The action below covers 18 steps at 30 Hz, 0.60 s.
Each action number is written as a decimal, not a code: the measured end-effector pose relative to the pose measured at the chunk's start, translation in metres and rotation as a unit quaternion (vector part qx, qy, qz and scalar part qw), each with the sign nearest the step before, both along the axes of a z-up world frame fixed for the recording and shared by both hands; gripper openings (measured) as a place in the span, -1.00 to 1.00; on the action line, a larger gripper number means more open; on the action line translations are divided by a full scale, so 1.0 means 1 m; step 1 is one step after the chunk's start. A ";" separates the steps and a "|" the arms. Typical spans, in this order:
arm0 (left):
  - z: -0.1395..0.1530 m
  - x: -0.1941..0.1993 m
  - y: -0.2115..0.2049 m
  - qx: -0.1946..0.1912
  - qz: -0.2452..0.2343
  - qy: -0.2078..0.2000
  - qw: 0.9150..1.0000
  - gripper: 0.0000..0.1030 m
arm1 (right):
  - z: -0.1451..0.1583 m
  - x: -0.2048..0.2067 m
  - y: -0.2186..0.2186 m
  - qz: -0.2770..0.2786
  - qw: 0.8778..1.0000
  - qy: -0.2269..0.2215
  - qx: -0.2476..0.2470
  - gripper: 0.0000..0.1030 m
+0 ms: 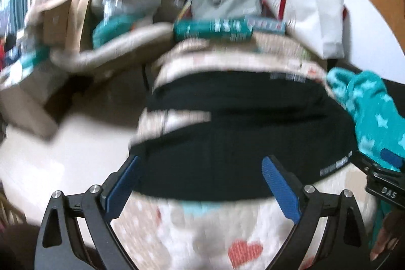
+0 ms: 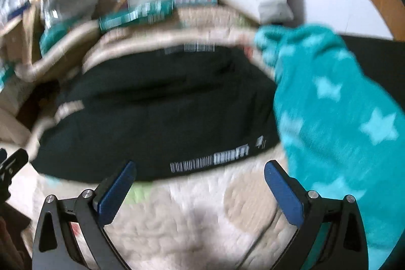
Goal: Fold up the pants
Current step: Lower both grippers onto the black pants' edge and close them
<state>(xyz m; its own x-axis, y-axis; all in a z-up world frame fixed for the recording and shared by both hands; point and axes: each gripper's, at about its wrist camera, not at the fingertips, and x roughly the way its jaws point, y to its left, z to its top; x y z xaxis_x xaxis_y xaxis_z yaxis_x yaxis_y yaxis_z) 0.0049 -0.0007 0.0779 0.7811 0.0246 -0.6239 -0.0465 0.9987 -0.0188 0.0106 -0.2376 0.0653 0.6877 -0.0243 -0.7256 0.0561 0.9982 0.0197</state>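
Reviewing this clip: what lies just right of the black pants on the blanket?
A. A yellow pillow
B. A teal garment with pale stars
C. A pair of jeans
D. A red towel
B: in the right wrist view a teal garment with pale stars lies along the right edge of the black pants.

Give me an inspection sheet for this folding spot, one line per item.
Surface: pale fleece blanket with a red heart print.
Job's things: black pants lying flat, white lettering along the near edge.
Clutter: teal star-patterned fleece beside the pants; teal box behind.
Grippers: left gripper and right gripper open, holding nothing.
Cables: nothing seen.
Surroundings: blurred cardboard boxes and white bags.
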 end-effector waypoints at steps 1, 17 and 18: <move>0.011 0.009 -0.001 0.009 -0.010 -0.013 1.000 0.86 | 0.009 0.000 -0.001 0.001 1.000 -0.018 -0.002 1.00; 0.032 0.100 0.014 0.020 -0.039 -0.067 0.997 0.87 | 0.059 0.041 -0.045 -0.017 0.999 -0.023 -0.043 0.97; 0.030 0.103 0.019 0.022 -0.036 -0.061 0.997 0.87 | 0.061 0.050 -0.047 -0.015 0.999 -0.017 -0.042 0.95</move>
